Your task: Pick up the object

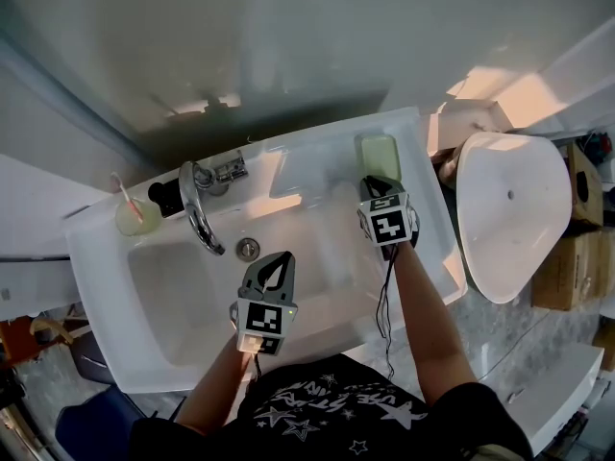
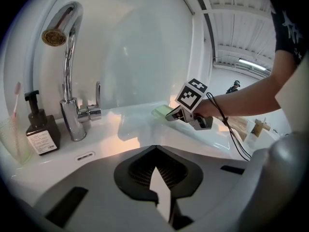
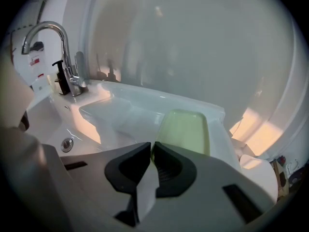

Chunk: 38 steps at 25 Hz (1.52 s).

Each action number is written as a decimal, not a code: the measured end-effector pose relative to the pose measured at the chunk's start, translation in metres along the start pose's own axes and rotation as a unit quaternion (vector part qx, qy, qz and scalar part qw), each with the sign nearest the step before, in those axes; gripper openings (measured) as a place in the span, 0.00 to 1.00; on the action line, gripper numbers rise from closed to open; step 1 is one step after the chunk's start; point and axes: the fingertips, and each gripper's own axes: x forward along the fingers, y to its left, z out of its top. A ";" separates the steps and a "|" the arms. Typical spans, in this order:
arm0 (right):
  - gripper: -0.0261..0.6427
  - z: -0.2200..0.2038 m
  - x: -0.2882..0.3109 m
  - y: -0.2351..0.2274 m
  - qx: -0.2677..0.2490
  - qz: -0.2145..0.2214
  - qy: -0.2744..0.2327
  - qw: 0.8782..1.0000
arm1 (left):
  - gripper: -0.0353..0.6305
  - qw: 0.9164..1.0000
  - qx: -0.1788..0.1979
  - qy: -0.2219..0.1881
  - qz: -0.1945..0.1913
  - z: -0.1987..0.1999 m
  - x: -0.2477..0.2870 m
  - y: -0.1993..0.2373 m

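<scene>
A pale green soap dish [image 1: 378, 155] lies on the back right ledge of the white sink [image 1: 115, 257]. In the right gripper view the green dish [image 3: 186, 129] fills the space just beyond the jaws, and its near rim runs into the thin gap between them. My right gripper [image 1: 378, 182] is shut on that rim, and the left gripper view also shows the right gripper [image 2: 171, 115] at the dish [image 2: 161, 111]. My left gripper [image 1: 272, 265] hovers over the basin with its jaws together and nothing held.
A chrome faucet [image 1: 197, 209] arches over the basin, with the drain [image 1: 248, 248] below it. A dark soap bottle [image 1: 165, 195] and a cup with a toothbrush [image 1: 135, 217] stand at the back left. A loose white basin [image 1: 509, 214] and cardboard boxes [image 1: 577, 248] sit to the right.
</scene>
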 end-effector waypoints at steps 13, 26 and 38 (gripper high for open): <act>0.09 -0.005 -0.100 0.014 0.049 0.001 -0.076 0.996 | 0.08 1.000 0.015 -0.021 -0.011 -0.001 -0.027 -0.038; 0.09 -0.077 -0.233 0.066 0.112 -0.010 -0.136 0.984 | 0.08 0.996 0.065 -0.049 -0.033 -0.025 -0.115 -0.114; 0.09 -0.148 -0.342 0.139 0.126 -0.018 -0.167 0.978 | 0.08 0.992 0.072 -0.101 -0.036 -0.076 -0.208 -0.163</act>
